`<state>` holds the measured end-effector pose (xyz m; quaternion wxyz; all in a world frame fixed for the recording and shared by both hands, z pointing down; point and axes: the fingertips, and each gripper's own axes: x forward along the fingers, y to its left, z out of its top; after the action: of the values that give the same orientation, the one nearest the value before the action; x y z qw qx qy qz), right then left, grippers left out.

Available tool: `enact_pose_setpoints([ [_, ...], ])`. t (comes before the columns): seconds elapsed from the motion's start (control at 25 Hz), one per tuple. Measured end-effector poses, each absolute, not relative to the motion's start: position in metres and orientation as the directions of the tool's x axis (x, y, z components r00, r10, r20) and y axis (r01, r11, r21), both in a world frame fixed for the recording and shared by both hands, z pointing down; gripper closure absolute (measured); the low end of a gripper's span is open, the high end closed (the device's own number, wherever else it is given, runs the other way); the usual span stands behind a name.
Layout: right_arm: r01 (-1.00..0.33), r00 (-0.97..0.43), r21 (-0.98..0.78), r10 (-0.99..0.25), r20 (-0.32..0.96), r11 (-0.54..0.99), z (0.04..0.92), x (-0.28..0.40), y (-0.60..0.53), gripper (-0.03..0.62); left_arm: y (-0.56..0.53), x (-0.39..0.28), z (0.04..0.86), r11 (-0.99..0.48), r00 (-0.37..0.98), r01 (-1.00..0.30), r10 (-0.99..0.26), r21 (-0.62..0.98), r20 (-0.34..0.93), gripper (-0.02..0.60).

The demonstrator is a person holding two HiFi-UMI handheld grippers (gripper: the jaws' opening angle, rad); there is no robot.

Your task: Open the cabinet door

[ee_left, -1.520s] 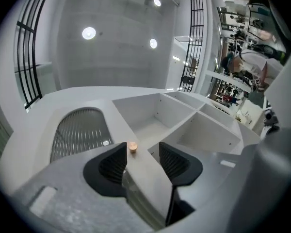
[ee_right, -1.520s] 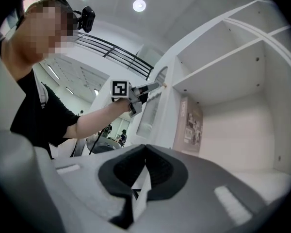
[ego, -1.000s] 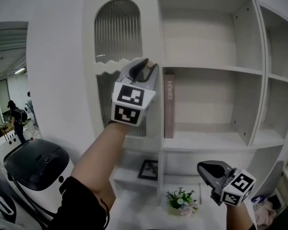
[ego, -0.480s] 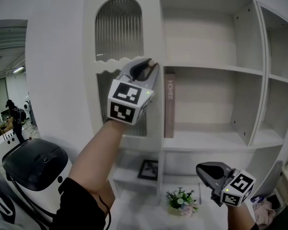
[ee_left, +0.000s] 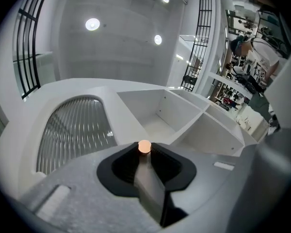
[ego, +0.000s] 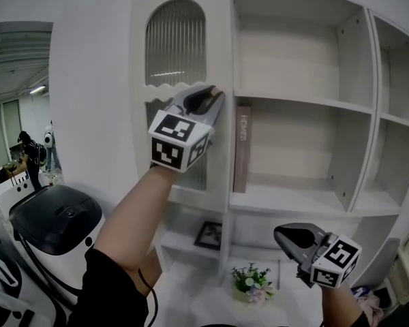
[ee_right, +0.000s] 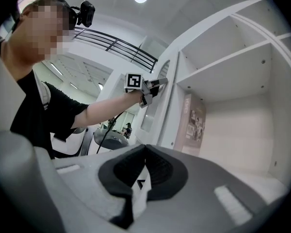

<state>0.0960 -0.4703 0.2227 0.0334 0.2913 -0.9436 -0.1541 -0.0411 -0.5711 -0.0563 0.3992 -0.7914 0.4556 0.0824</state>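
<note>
The cabinet door is white, with an arched ribbed-glass pane, and lies flush with the shelf unit's front. Its small round wooden knob sits at the door's right edge. My left gripper is raised to that edge. Its jaws have just been closing, and their tips now pinch the knob. My right gripper hangs low at the right in front of the lower shelves, jaws together and empty; its tips meet in its own view.
Open white shelves fill the right side, with a tall book standing beside the door. Below are a framed picture and a small flower pot. A black-topped white machine stands at lower left.
The left gripper has rolled slightly and stays at the knob. The right gripper has shifted a little up and left. The door has not visibly swung.
</note>
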Motion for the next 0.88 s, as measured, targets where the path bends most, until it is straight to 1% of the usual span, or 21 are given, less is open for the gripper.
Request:
enact_pose_setpoints([
  [0.28,-0.487,-0.864,0.283,-0.503,-0.019,0.826,0.213,0.108,-0.455,0.591,-0.557,-0.047,-0.058,-0.285,0.529,-0.826,-0.687,-0.485,-0.497,0.506],
  [0.56,-0.496,-0.858,0.284,-0.513,-0.017,0.82,0.213,0.122,-0.439,0.591,-0.537,-0.053,-0.054,-0.286,0.517,-0.833,-0.708,-0.474,-0.481,0.508],
  [0.88,-0.524,-0.84,0.318,-0.541,-0.04,0.79,0.205,0.109,-0.415,0.591,-0.519,-0.063,-0.056,-0.304,0.532,-0.83,-0.686,-0.468,-0.497,0.508],
])
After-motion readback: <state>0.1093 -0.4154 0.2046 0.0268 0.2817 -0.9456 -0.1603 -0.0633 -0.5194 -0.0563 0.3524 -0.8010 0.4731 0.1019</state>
